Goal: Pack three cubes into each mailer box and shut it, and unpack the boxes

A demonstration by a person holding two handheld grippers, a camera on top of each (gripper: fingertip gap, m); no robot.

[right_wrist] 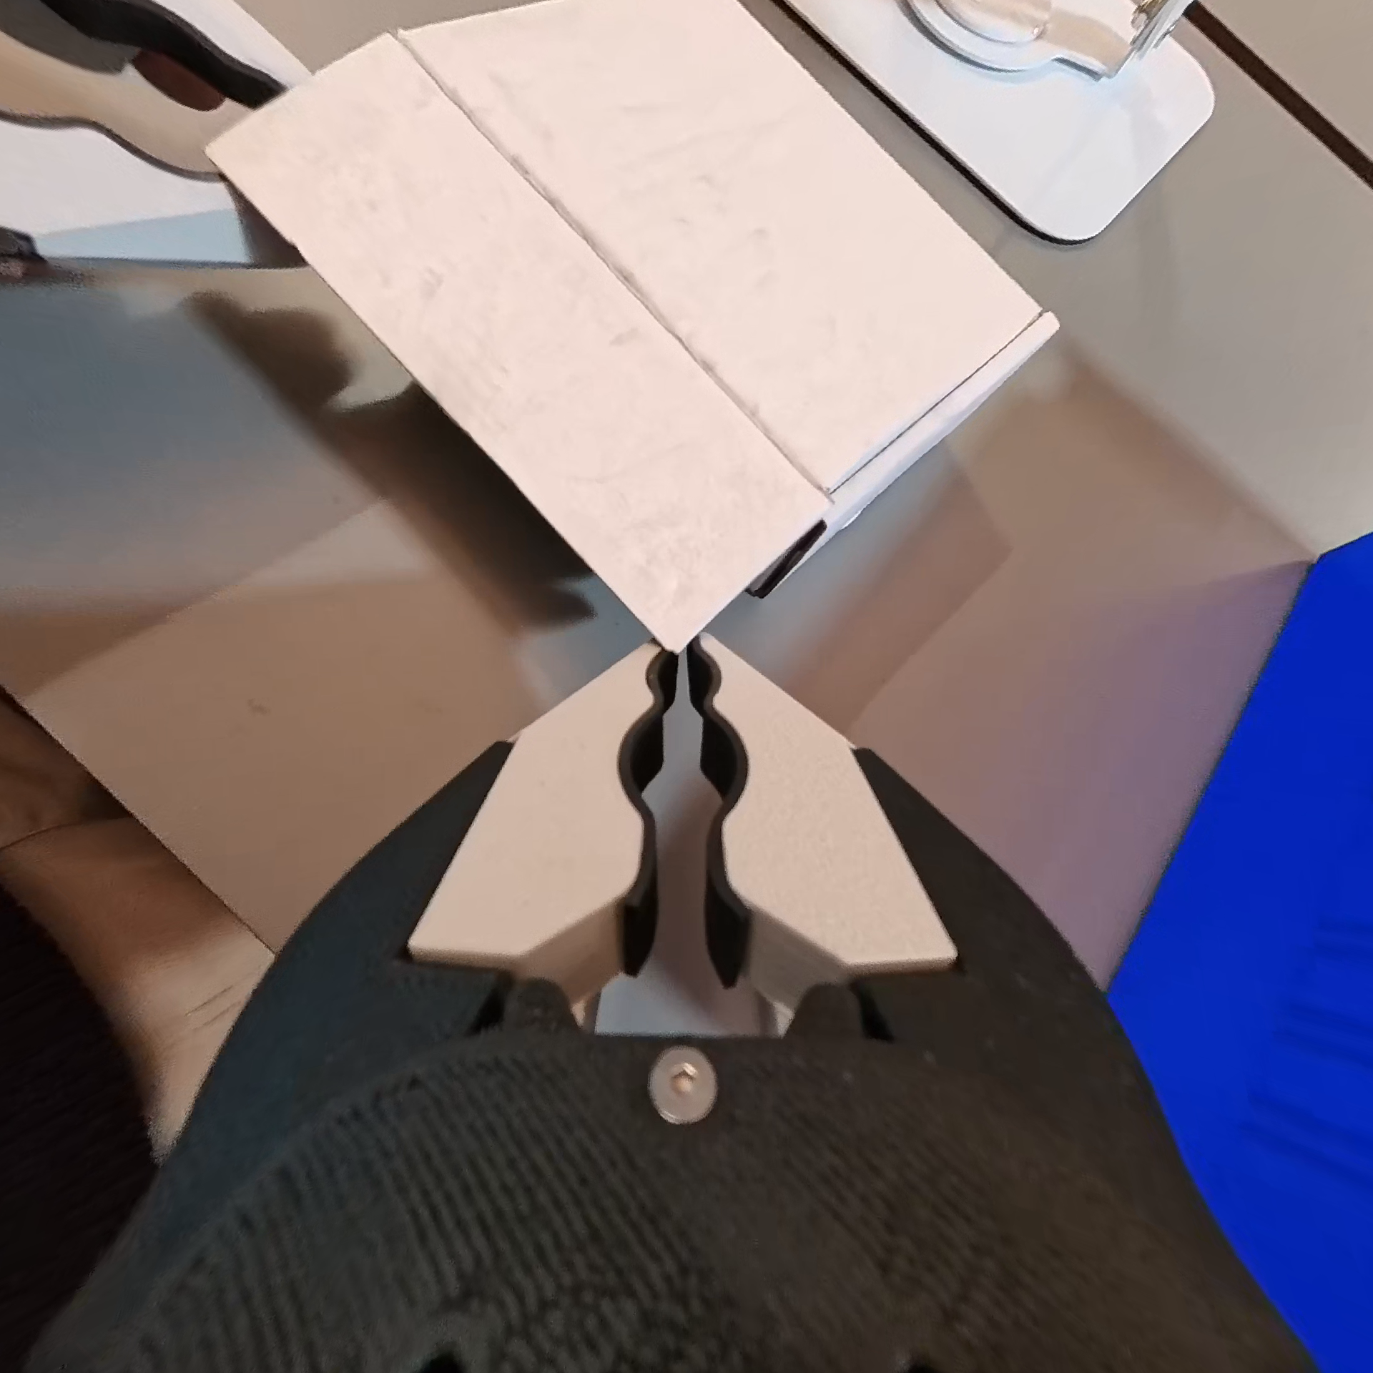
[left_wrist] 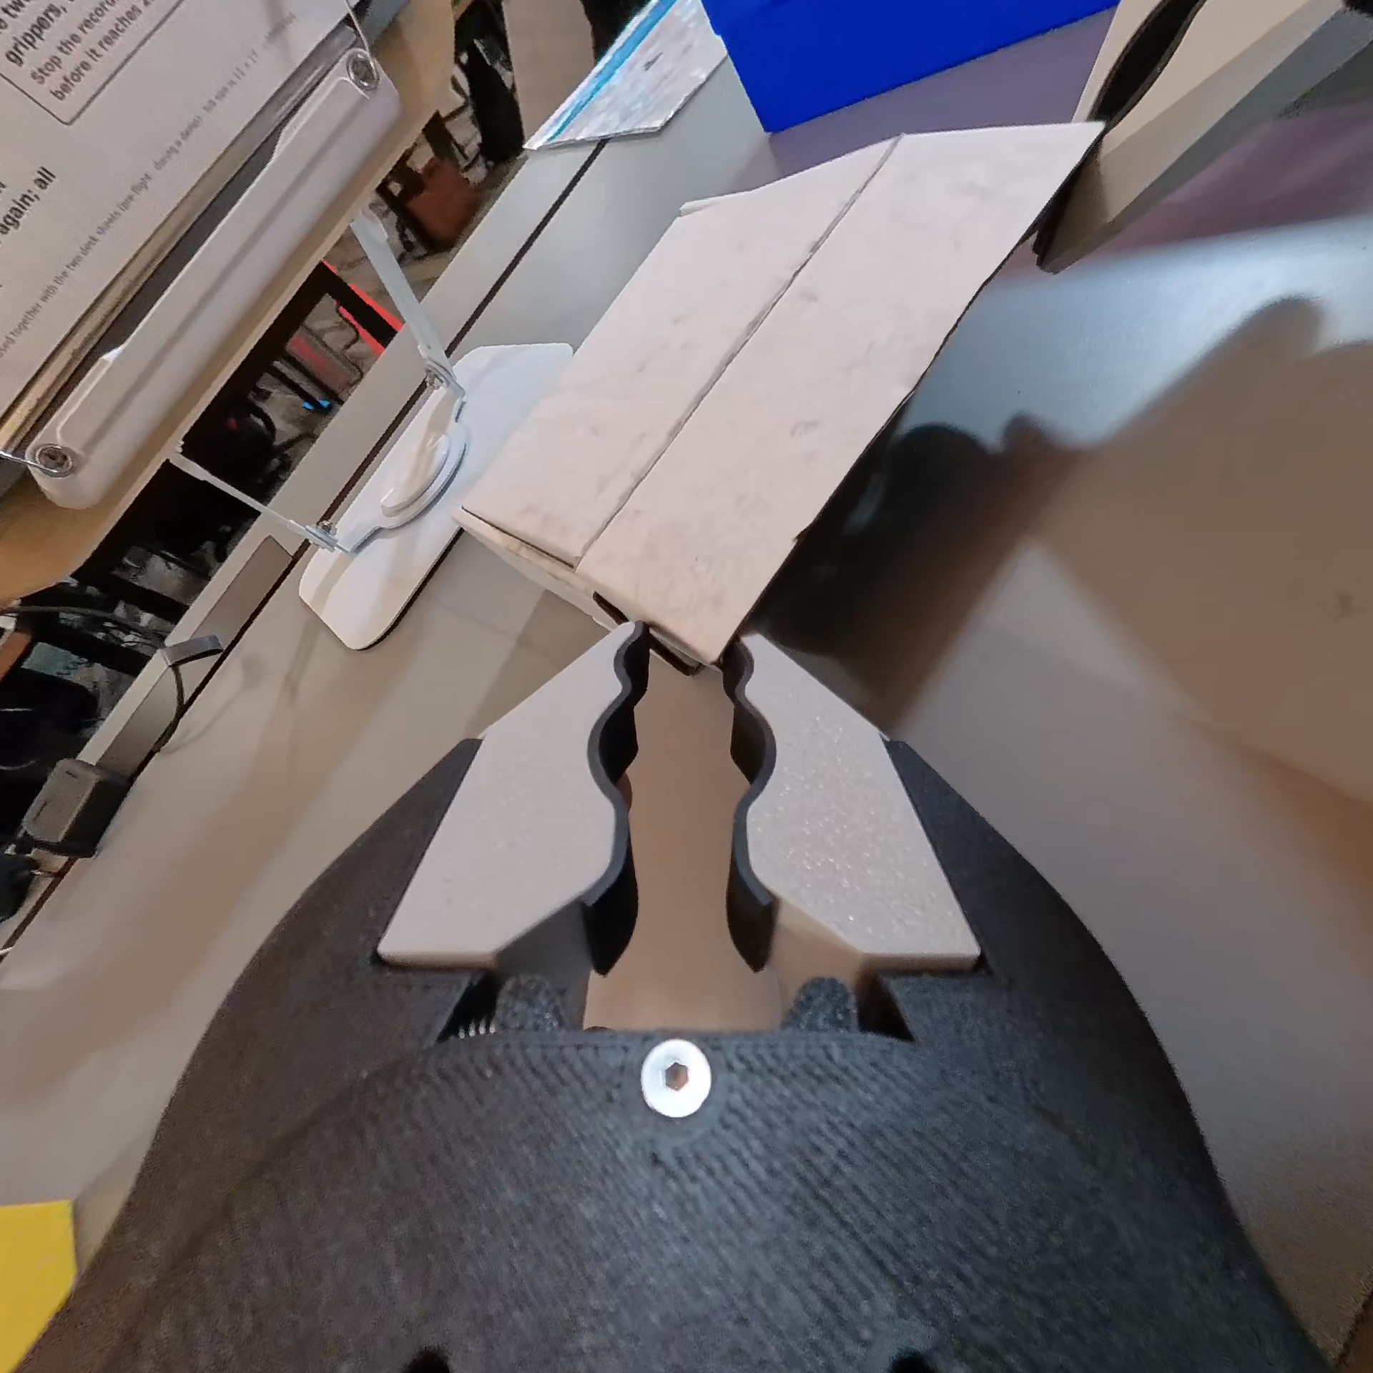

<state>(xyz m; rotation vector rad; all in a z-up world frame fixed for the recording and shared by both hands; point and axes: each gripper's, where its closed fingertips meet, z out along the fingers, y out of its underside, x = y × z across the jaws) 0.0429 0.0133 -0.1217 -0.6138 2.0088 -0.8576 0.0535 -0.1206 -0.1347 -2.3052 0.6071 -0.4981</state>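
A white mailer box (left_wrist: 743, 386) with its lid down fills the middle of both views and casts a shadow on the table below. My left gripper (left_wrist: 687, 646) is shut on the box's near corner. In the right wrist view the same box (right_wrist: 594, 312) shows, and my right gripper (right_wrist: 677, 657) is shut on the thin corner of its front flap, the jaws almost touching. The other gripper shows blurred at the box's far corner in each view (left_wrist: 1159, 111) (right_wrist: 208, 82). A yellow patch (left_wrist: 30, 1278), perhaps a cube, sits at the bottom left. The box's contents are hidden.
A blue bin (left_wrist: 891, 67) stands beyond the box and also shows in the right wrist view (right_wrist: 1263, 891). A white stand base (left_wrist: 401, 550) (right_wrist: 1077, 148) carries a tilted instruction sheet (left_wrist: 148, 186) near the table's edge. A person's hand (right_wrist: 67, 854) is at the lower left. Across from one pair of fingers to the other is roughly 15 cm.
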